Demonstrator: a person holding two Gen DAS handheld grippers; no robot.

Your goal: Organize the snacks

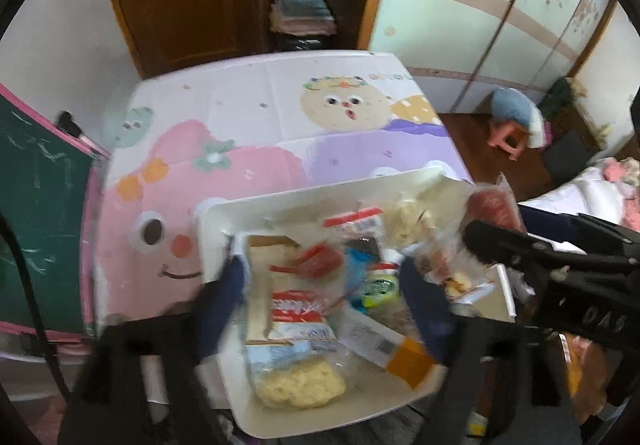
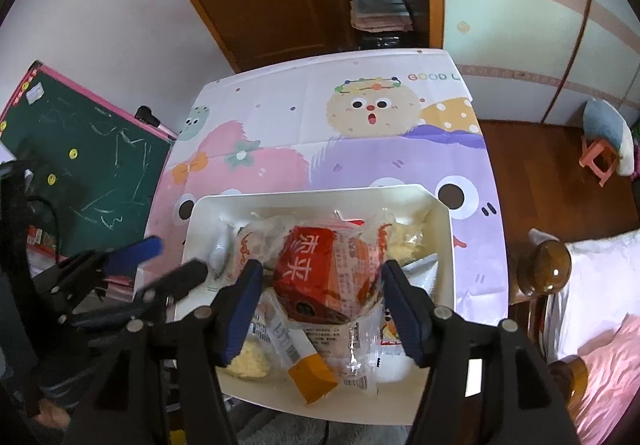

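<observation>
My right gripper [image 2: 320, 285] is spread wide either side of a red-printed clear plastic snack packet [image 2: 320, 281], its pads not clearly touching it. The packet sits atop the pile in the white rectangular plastic bin [image 2: 444, 245] on the cartoon-print desk [image 2: 360, 133], long axis tilted from lower left to upper right. My left gripper [image 1: 320, 293] is also spread, above the bin's left half.
</observation>
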